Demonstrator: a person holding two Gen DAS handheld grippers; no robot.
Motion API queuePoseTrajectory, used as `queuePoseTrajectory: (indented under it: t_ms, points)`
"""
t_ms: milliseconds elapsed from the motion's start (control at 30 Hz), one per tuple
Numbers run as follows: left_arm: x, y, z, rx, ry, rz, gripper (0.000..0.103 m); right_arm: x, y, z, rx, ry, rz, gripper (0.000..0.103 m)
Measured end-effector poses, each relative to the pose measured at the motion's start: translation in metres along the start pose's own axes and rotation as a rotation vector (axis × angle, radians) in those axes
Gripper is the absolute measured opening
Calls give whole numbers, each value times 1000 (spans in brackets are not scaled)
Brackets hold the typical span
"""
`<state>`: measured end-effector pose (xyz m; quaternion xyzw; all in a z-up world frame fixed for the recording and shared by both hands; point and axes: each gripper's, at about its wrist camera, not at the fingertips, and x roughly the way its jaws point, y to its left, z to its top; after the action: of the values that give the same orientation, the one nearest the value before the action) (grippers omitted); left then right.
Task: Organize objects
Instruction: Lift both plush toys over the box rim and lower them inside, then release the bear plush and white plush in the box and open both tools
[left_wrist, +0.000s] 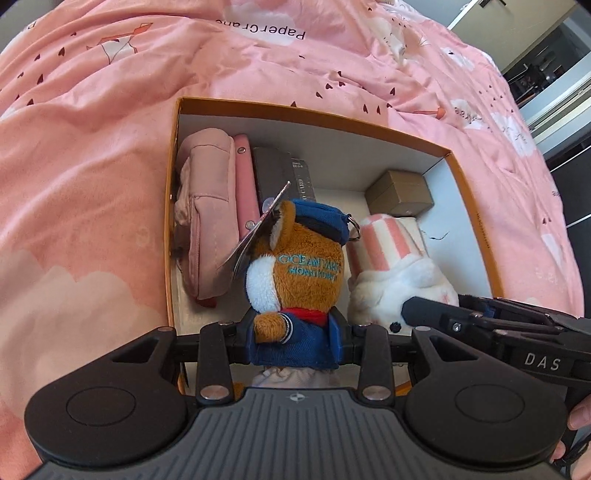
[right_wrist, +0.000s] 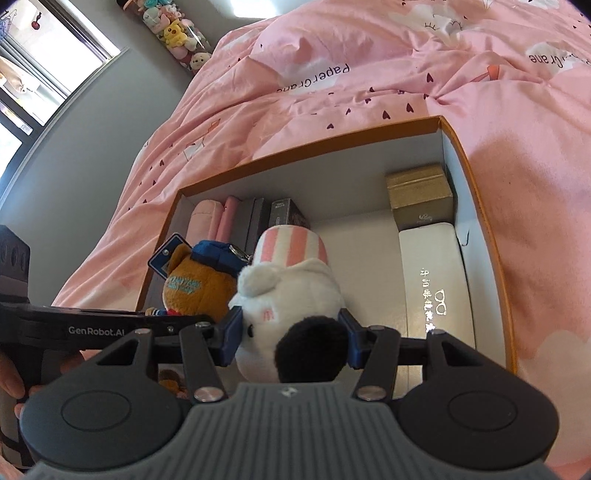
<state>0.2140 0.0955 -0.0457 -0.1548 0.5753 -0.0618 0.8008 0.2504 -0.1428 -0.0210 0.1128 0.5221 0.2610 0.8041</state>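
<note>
The brown bear (left_wrist: 299, 273) in a blue cap sits inside the orange box (left_wrist: 476, 206) on the pink blanket (left_wrist: 92, 147), clamped by the left gripper (left_wrist: 295, 334). At its 3 o'clock, the right gripper (right_wrist: 291, 341) squeezes a white plush (right_wrist: 291, 306). A pink pouch (left_wrist: 205, 221) stands at 9 o'clock.

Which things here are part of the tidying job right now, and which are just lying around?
In the job:
- brown plush, in the left gripper
- white plush, in the right gripper
- orange box

Lying about:
- pink duvet
- soft toys by the window
</note>
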Motion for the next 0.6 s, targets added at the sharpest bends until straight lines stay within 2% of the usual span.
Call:
queuePoseTrajectory:
  t_ms: [167, 267, 367, 600]
  points:
    - [0, -15, -6, 84, -5, 63, 44, 9, -2, -1, -9, 42, -19, 56]
    - [-1, -18, -8, 106, -10, 29, 45, 9, -3, 1, -16, 52, -29, 56]
    - [0, -19, -8, 120, -15, 20, 53, 8, -4, 2, -20, 54, -40, 57]
    - [-13, -13, -11, 123, -42, -26, 58, 11, -9, 1, -27, 88, -61, 57]
